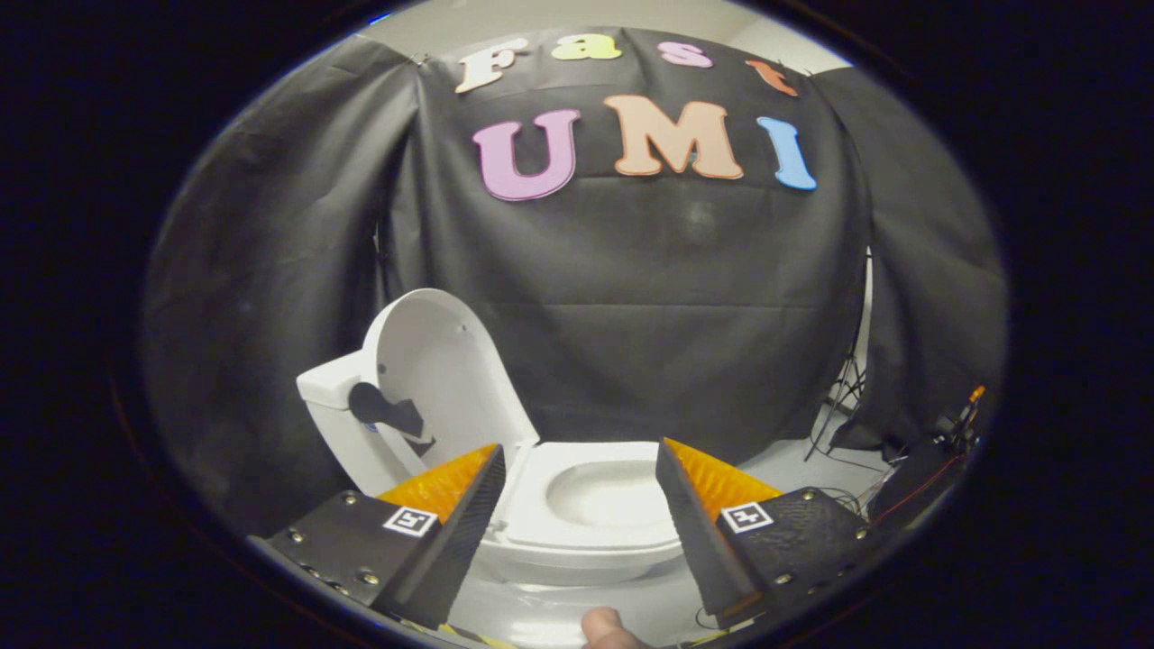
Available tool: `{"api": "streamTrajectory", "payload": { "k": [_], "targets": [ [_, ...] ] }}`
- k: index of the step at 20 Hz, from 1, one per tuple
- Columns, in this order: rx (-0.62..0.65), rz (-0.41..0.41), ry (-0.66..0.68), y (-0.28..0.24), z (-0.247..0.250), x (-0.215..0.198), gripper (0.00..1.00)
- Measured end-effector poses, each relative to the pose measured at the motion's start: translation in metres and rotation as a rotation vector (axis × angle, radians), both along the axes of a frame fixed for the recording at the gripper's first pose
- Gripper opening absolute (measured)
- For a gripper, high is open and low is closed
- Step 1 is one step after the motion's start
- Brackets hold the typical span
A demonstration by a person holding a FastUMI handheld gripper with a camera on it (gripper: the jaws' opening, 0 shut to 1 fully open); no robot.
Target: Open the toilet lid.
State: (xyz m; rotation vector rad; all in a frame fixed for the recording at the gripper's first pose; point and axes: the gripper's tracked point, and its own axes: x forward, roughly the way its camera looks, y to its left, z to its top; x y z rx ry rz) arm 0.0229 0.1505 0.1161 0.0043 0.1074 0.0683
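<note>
While the gripper [581, 469] gapes wide and empty, the toilet lid [442, 370] stands raised beyond its fingers

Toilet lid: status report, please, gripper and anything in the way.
Gripper open, holding nothing. Toilet lid raised, leaning back at the tank; seat down, bowl exposed between the fingers. Nothing in the way.

The gripper [581, 473] hangs with its two fingers [469, 514] spread wide apart, gripping nothing, just short of the toilet [586, 532]; a fingertip [609, 628] shows beneath them.
</note>
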Motion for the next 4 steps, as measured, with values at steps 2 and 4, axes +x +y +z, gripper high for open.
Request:
{"api": "streamTrajectory", "payload": {
  "k": [2, 4],
  "targets": [
    [0.017, -0.013, -0.003, -0.016, -0.003, 0.005, 0.99],
    [0.024, -0.02, 0.0, -0.027, -0.006, 0.011, 0.99]
  ]
}}
